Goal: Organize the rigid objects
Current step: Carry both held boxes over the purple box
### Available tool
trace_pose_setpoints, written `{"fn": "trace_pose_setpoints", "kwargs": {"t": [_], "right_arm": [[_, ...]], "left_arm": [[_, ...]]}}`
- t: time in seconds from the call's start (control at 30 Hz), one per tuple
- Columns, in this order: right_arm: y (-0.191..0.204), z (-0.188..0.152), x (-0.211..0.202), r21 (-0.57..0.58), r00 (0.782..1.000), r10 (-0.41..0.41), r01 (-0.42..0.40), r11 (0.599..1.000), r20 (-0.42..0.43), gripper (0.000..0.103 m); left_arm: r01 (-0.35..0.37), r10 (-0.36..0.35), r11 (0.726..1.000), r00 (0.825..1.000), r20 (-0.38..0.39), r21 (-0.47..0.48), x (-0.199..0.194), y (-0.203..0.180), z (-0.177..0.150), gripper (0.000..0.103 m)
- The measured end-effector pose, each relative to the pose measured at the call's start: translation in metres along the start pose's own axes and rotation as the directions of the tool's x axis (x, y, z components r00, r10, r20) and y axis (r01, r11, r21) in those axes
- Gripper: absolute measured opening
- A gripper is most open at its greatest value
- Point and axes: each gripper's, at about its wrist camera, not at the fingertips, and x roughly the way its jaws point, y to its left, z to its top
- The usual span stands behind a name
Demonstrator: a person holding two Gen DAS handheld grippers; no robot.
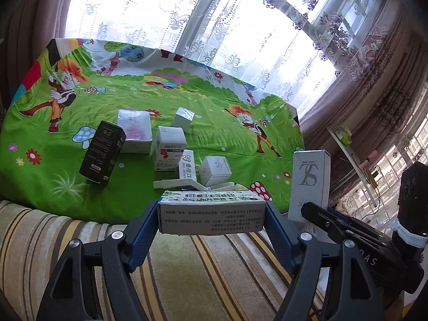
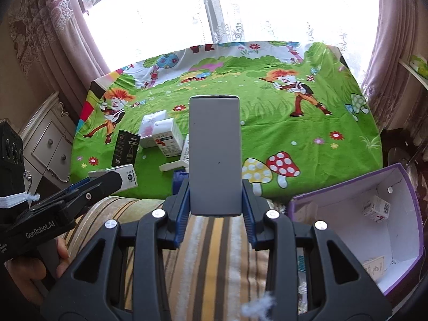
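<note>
My left gripper (image 1: 211, 206) is shut on a wide white box with a barcode (image 1: 211, 220), held crosswise between the blue pads (image 1: 140, 236) above a striped cushion. My right gripper (image 2: 215, 185) is shut on a tall grey-white box (image 2: 214, 147) standing upright between its fingers. In the left wrist view the same tall box (image 1: 310, 179) shows "TS" lettering at the right. On the green cartoon tablecloth (image 1: 214, 123) stand a black box (image 1: 103, 155), a white and pink box (image 1: 135, 131), a white and red box (image 1: 168, 148), a small silver box (image 1: 183, 119) and a small cube box (image 1: 215, 171).
An open purple carton with a white inside (image 2: 401, 187) sits at the right beside the table, with a small box (image 2: 375, 209) and another (image 2: 374, 266) in it. The striped cushion (image 2: 214, 254) lies below both grippers. A white cabinet (image 2: 45, 144) stands left; curtains and a window lie behind.
</note>
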Motion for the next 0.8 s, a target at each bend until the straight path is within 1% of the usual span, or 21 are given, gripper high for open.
{"fn": "trace_pose_setpoints", "kwargs": {"t": [0.17,0.33,0.5,0.8], "right_arm": [[-0.045,-0.013,-0.013,0.067,0.998,-0.057,0.057,0.996,-0.004,0.04],[-0.089,-0.024,-0.027,0.132,0.993,-0.122,0.121,0.984,-0.008,0.04],[-0.127,-0.031,-0.04,0.189,0.982,-0.191,0.188,0.964,-0.006,0.04],[-0.172,-0.041,-0.052,0.262,0.961,-0.277,0.271,0.926,-0.017,0.04]], "left_arm": [[0.039,-0.037,0.997,0.999,-0.03,0.066,0.009,-0.032,-0.008,0.077],[0.089,-0.08,0.986,0.994,-0.072,0.142,0.019,-0.066,-0.018,0.077],[0.142,-0.119,0.967,0.986,-0.117,0.21,0.028,-0.099,-0.028,0.077],[0.211,-0.16,0.921,0.971,-0.175,0.329,0.05,-0.156,-0.034,0.077]]}}
